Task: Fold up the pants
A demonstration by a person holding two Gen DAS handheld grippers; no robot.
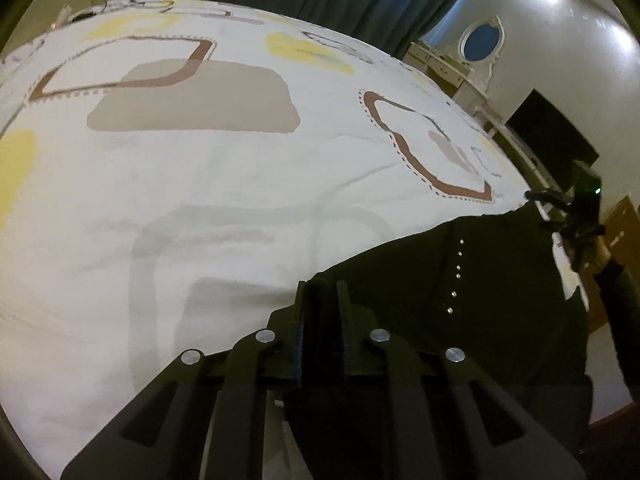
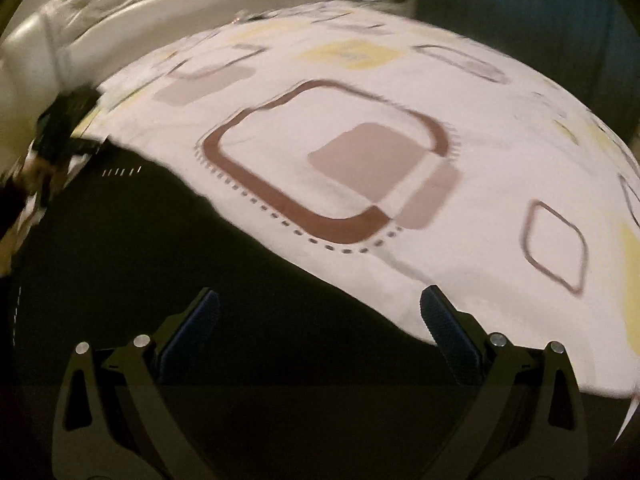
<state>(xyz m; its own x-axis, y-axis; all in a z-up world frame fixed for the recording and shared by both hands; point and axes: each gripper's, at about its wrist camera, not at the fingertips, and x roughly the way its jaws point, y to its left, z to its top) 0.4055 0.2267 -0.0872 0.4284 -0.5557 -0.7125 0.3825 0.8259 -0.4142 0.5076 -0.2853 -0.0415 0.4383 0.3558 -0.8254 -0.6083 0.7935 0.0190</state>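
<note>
Here the left hand-held gripper [image 1: 322, 292] has its two fingers pinched almost together on a dark corner of the pants [image 1: 460, 280], fabric caught between the pads. From there the black cloth runs away to the person's right, along the near edge of the bed [image 1: 200, 184], and a short row of small shiny studs [image 1: 456, 276] crosses it partway along.

At the far end of that stretch the right hand-held gripper [image 2: 320, 304] hangs over the same garment with its jaws spread wide and nothing between them; the blue pads [image 2: 444, 320] stand clear of the cloth, one over the black fabric, the other over the patterned bedsheet [image 2: 360, 128].

So the pants [image 2: 160, 260] lie with their long axis running side to side between the two tools, on the near strip of the bed, with open sheet beyond them. In my judgement the next move turns on the right side: its jaws sit directly above the pants' edge and would need to come down and close there before both ends can be lifted together.
</note>
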